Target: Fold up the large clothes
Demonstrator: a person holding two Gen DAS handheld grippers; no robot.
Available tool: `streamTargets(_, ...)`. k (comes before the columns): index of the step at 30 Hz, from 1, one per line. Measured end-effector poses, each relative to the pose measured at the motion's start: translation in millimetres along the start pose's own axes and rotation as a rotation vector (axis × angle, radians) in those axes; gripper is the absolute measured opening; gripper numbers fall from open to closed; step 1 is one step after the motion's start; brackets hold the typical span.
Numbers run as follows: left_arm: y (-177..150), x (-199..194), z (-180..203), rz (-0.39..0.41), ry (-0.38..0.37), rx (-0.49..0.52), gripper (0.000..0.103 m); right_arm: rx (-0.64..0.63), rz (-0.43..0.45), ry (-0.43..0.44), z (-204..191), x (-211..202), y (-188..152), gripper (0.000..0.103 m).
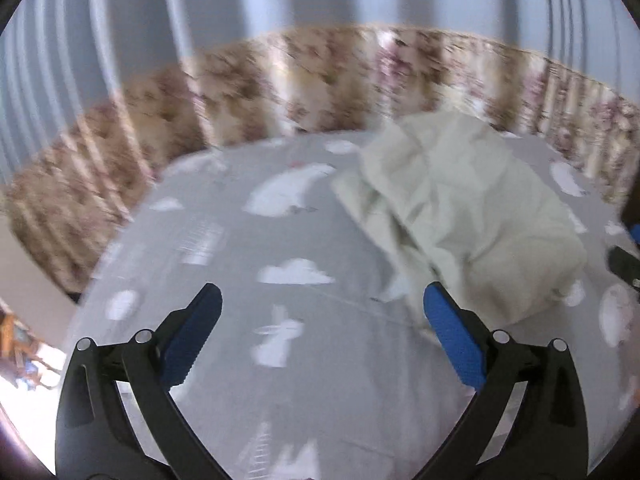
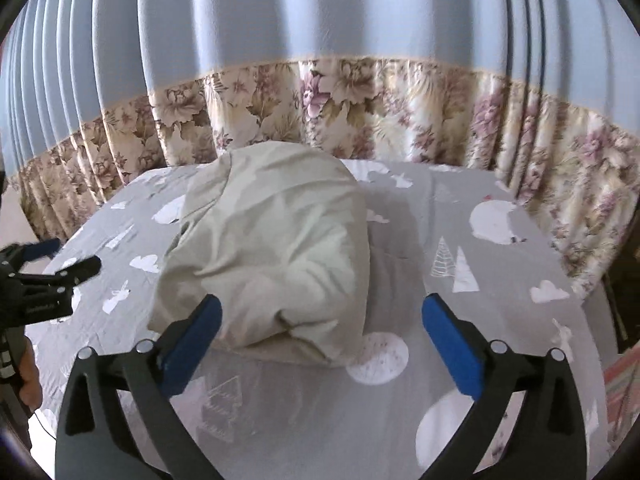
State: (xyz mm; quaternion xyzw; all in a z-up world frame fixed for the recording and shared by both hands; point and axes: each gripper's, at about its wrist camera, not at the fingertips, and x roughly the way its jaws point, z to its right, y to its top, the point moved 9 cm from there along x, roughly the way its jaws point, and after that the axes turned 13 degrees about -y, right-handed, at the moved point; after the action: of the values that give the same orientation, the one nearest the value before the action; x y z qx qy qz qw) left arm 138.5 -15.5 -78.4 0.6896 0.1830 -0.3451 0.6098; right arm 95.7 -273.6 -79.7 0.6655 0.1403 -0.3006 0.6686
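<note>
Bed with grey printed sheet, flowered curtain behind. Cream garment lies bunched mid-bed, just ahead of right tongs, right of left tongs. Both tongs apart, empty. Step: between folds. Next: find garment edge, grip with both.

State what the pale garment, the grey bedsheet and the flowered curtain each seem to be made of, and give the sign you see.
Pale garment: probably thin woven cotton, matt; it holds many sharp creases.
Grey bedsheet: likely printed cotton, matt; flat white clouds and trees, fine wrinkles.
Flowered curtain: heavier fabric with a slight sheen; it hangs in regular pleats. Its fibre cannot be told.
</note>
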Motion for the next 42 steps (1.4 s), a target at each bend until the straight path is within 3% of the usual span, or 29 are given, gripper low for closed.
streamTargets(4, 1, -32, -3, 0.071, 0.105, 0.044, 0.1, -0.002, 0.035, -0.051, -10, -24, -6, 0.101)
streamTargets(9, 1, -67, -3, 0.101, 0.031, -0.017, 0.1, 0.007, 0.067, -0.116, -21, -54, -11, 0.101)
streamTargets(14, 4, -101, 2, 0.149, 0.083, 0.02, 0.1, 0.036, 0.124, -0.172, -18, -91, -4, 0.101)
streamTargets(22, 17, -149, 16, 0.24, 0.006, 0.007, 0.1, 0.126, 0.158, -0.15, -4, -137, 21, 0.101)
streamTargets(26, 14, -155, 11, 0.236, 0.042, -0.03, 0.1, 0.13, 0.169, -0.187, -2, -146, 26, 0.101)
streamTargets(42, 11, -138, 14, 0.189, -0.005, -0.047, 0.1, 0.126, 0.128, -0.24, 0, -132, 15, 0.101)
